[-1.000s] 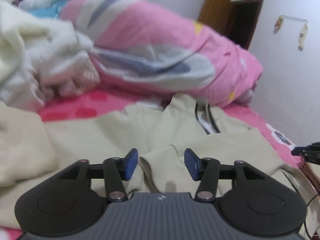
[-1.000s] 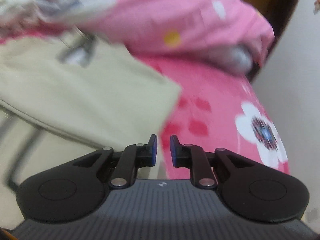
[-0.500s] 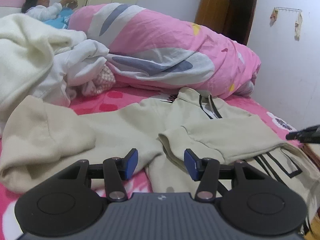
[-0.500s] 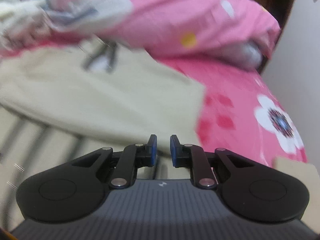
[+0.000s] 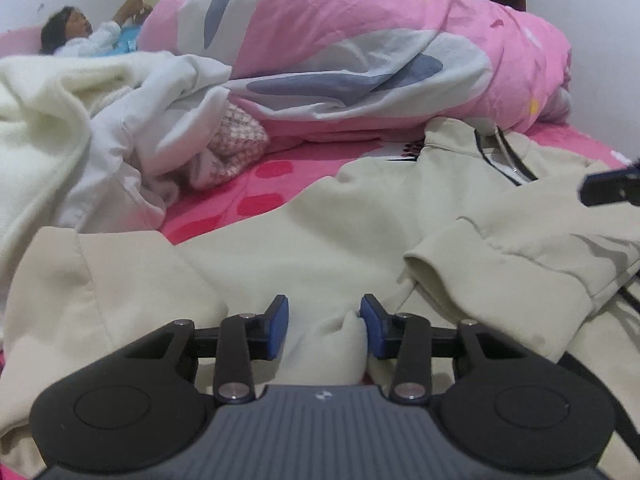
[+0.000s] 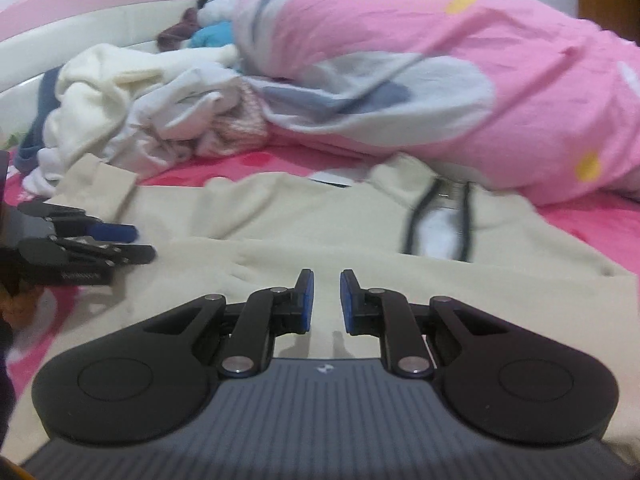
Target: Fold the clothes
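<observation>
A beige zip sweatshirt (image 5: pixel 360 216) lies spread on the pink bed, its collar and zipper (image 5: pixel 508 152) at the far right. One sleeve cuff (image 5: pixel 436 264) is folded across its body. My left gripper (image 5: pixel 323 326) is open low over the cloth, with a raised fold (image 5: pixel 340 344) between its blue pads, touching the right one. In the right wrist view the sweatshirt (image 6: pixel 320 216) fills the middle, and my right gripper (image 6: pixel 323 304) hovers just above it, jaws a narrow gap apart and empty. The left gripper (image 6: pixel 100 240) shows at that view's left edge.
A big pink quilt (image 5: pixel 380 48) is bunched behind the sweatshirt. A heap of white and cream clothes (image 5: pixel 80 128) lies at the left. A person (image 5: pixel 80 36) lies at the head of the bed. The pink sheet (image 5: pixel 248 192) shows between them.
My left gripper has moved down and left onto the sweatshirt, so a fold now sits between its pads. The right gripper has swung left over the sweatshirt's body.
</observation>
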A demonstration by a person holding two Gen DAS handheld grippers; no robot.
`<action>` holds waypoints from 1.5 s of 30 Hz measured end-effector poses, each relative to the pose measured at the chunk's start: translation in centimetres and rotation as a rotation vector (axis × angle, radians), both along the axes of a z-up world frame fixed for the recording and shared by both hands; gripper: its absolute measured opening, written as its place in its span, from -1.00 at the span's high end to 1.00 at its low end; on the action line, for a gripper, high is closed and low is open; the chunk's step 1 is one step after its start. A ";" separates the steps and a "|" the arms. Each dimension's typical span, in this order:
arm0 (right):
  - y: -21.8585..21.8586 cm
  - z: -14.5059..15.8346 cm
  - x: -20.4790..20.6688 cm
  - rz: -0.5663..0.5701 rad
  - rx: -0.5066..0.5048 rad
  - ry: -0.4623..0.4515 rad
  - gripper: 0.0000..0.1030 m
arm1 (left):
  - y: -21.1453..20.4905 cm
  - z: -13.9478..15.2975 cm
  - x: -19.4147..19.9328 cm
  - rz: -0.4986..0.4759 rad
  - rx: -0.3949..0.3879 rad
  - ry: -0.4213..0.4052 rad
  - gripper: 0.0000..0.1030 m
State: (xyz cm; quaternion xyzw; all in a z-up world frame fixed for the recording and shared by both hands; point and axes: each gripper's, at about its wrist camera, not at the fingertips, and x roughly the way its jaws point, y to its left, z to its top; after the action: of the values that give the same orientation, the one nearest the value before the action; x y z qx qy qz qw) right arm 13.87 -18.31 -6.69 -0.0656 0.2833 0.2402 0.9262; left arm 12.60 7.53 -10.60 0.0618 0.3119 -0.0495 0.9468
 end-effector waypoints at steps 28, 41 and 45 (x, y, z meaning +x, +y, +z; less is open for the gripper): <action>9.0 -5.5 1.7 0.052 0.142 0.113 0.65 | 1.8 3.2 -2.9 0.081 -0.158 -0.100 -0.28; 7.0 -2.9 0.1 -0.132 0.080 0.013 0.61 | 4.6 3.4 -6.1 0.119 -0.235 -0.049 -0.47; 8.4 -4.7 1.3 -0.094 0.031 0.066 0.48 | 6.1 3.1 -7.5 0.144 -0.281 -0.037 -0.49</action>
State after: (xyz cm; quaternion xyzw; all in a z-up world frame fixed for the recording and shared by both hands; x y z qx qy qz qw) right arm 15.21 -9.90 -11.37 -0.0299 0.3124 0.2029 0.9275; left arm 5.11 13.60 -7.55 -0.0931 0.2880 -0.0236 0.9528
